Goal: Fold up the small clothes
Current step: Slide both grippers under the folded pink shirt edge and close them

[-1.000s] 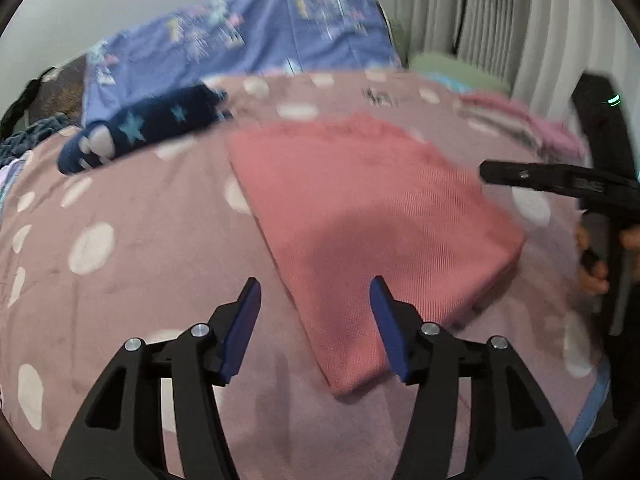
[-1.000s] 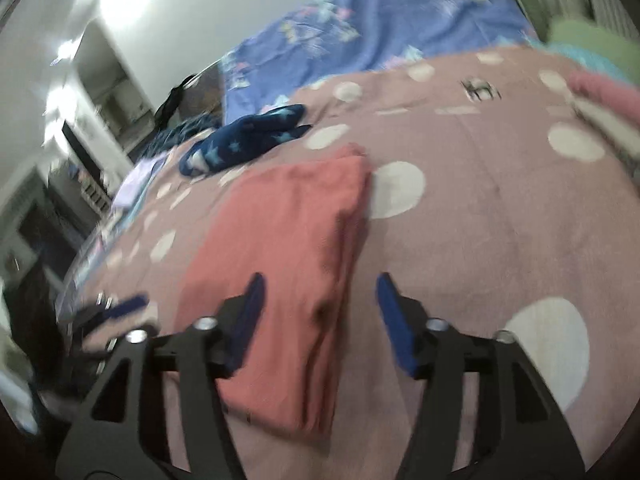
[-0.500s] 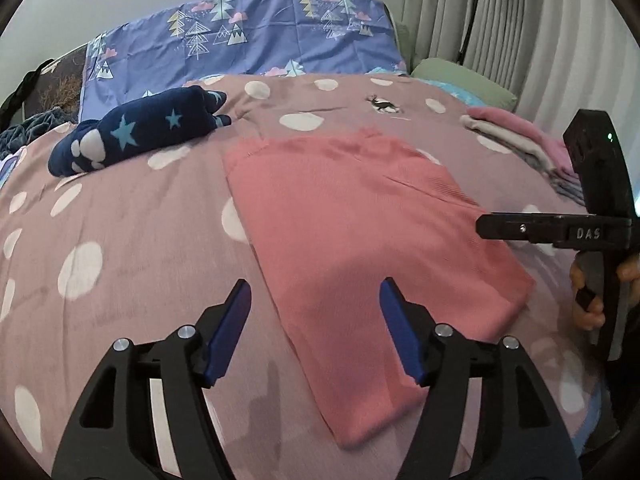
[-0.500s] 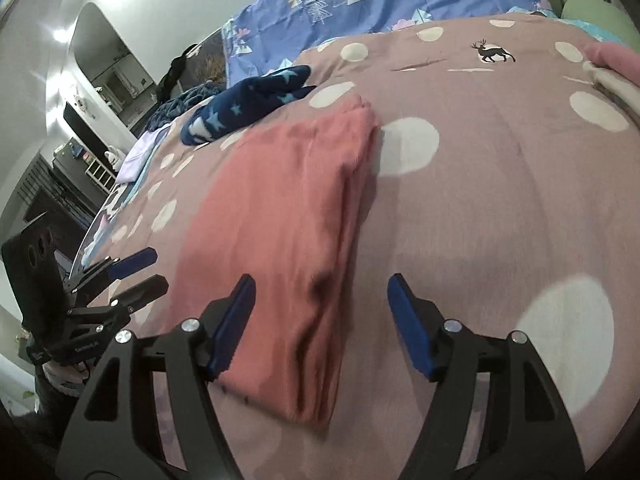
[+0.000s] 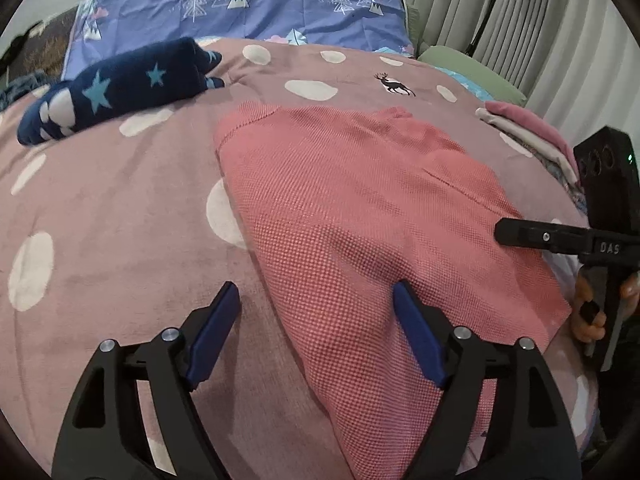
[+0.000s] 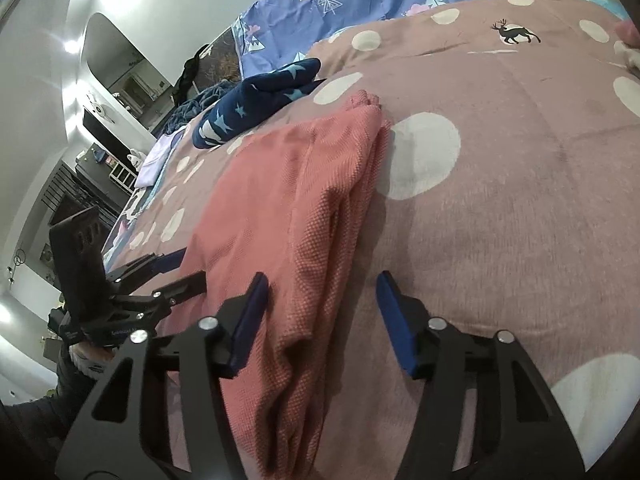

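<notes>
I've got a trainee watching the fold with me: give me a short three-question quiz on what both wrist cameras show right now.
1. True or false: the left gripper is clamped on the pink garment.
2. Which lies behind the pink garment, towards the blue tree-print pillow? A) the navy star-patterned item B) a white towel C) a shoe
3. Fill in: the right gripper straddles the garment's ____ edge, its pads not pressing.

Key
1. False: its jaws stand open, having just been widening, over the garment's edge.
2. A
3. Folded, layered edge; its jaws have just been narrowing.
</notes>
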Demonstrator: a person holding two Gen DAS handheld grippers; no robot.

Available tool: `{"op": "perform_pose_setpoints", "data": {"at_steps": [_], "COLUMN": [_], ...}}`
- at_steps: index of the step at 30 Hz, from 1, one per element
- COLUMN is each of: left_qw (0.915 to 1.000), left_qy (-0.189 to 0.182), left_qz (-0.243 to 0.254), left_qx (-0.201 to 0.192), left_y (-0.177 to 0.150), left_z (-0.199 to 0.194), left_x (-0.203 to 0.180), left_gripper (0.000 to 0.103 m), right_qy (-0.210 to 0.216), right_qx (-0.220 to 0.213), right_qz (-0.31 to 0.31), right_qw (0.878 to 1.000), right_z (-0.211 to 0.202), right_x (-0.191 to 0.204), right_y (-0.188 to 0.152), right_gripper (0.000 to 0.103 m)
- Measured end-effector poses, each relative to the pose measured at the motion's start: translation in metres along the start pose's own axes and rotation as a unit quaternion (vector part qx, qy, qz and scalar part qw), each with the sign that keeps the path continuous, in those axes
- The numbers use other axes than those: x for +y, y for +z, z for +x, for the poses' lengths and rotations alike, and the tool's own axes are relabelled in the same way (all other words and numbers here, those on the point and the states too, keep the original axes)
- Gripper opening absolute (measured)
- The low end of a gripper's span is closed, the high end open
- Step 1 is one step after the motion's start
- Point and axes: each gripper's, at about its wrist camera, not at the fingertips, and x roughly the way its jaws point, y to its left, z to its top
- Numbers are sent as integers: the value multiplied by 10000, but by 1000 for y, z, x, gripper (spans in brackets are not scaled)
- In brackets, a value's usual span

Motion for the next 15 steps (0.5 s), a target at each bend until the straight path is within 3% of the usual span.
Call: {"op": "perform_pose_setpoints", "data": {"at_steps": [15], "left_qw": [9991], "left_qy": [-407], "left_qz": [96], "left_qx": [68], "left_y": [10], "left_z": [15], "left_x": [6], "left_gripper": [90], "right_qy": [20], "right_qx": [122], "right_qz": [-112], "right_qw": [9999], "right_z": [26], "right_x": [-3], "right_y": [21], "right_gripper": [55]}}
